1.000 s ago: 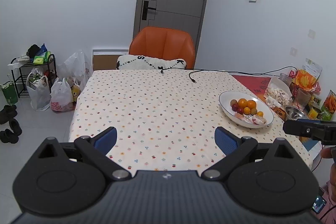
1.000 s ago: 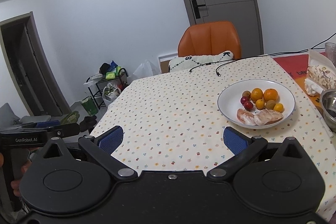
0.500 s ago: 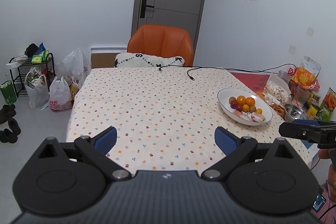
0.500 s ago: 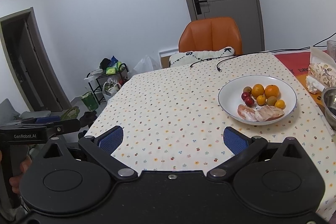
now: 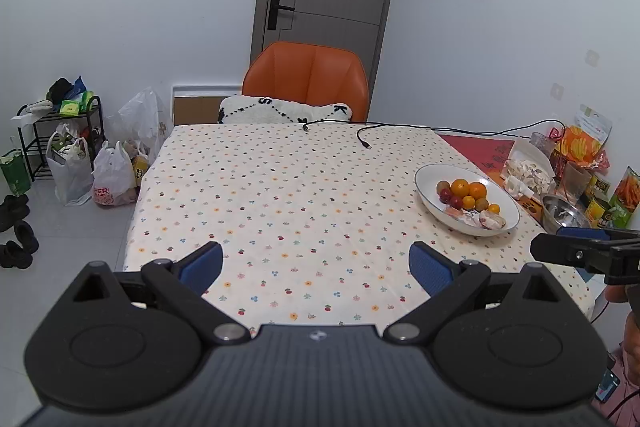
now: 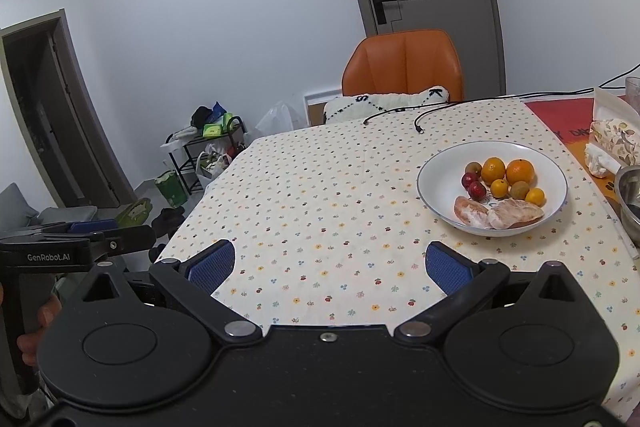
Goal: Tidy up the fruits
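Both tools gape wide and hold nothing: left tool (image 5: pixel 316 263) and right tool (image 6: pixel 327 265) hover over the counter's (image 5: pixel 280 195) near edge. Wide bare cloth lies ahead. The white bowl (image 6: pixel 440 163) of fruits (image 6: pixel 505 179) sits toward the right edge, beside a steel bowl (image 5: pixel 562 213). Only the right view shows a dark doorway (image 6: pixel 44 115); only the left shows snack packets (image 5: pixel 580 147).
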Available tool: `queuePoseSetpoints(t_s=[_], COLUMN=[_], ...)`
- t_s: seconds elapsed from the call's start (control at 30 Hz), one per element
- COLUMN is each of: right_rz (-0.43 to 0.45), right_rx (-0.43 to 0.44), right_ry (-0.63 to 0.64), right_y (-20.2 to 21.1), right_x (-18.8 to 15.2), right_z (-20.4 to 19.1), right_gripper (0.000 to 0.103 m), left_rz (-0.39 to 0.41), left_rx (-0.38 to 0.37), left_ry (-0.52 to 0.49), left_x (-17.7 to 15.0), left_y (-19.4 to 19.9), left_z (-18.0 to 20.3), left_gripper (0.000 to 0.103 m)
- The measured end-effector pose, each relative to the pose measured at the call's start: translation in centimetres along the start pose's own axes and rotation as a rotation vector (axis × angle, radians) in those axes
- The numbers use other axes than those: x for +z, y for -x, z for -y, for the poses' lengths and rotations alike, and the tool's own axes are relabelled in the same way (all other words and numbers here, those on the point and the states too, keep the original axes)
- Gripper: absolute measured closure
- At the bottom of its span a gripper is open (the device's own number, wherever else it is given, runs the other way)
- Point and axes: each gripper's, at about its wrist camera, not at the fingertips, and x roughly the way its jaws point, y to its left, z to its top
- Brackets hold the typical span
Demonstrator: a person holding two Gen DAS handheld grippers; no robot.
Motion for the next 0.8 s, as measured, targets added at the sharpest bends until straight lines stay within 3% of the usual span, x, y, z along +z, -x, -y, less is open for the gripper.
queuePoseSetpoints(t_s=[0.8], right_rz=[-0.001], right_rx=[-0.001], right_ry=[0.001], right_y=[-0.09], right_x=[0.0], right_z=[0.1], right_gripper=[0.0], left_rz=[0.005], left_rx=[-0.001], left_ry=[0.004], left_x=[-0.18], left_y=[-0.06], left_z=[0.02], left_gripper=[0.004])
